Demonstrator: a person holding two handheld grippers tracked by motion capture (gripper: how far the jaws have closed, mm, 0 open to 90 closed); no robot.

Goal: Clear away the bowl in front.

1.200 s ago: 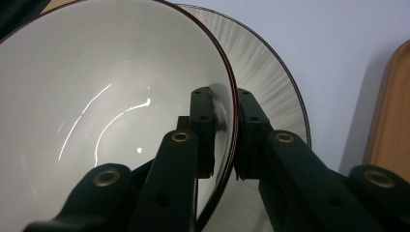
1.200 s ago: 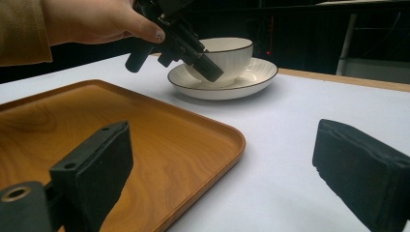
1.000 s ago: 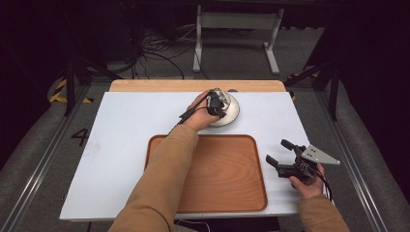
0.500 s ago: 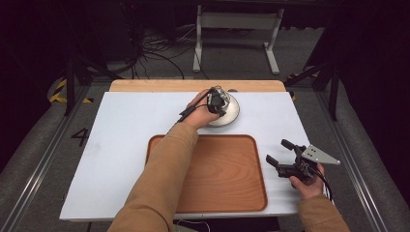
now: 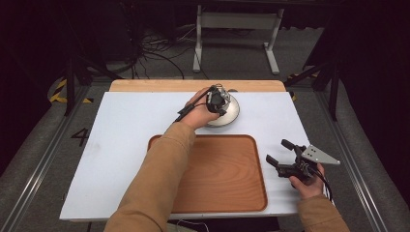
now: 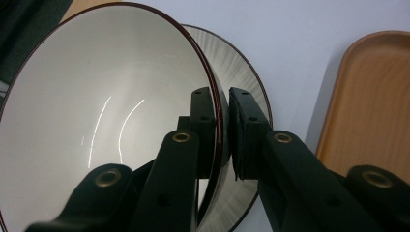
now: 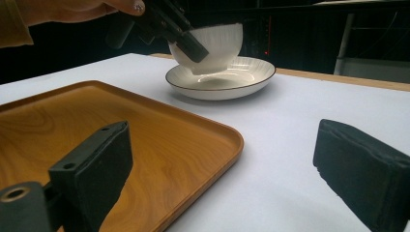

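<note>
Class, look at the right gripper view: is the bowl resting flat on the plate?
No: the left gripper holds the bowl by its rim, tilted and lifted above the plate.

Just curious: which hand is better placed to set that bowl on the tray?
Left. Its tool already clamps the bowl rim above the plate; the right tool waits open beside the tray.

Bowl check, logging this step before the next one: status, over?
Left gripper shut on bowl rim, bowl lifted off plate. Right gripper open, idle beside wooden tray. Nothing in the way.
</note>
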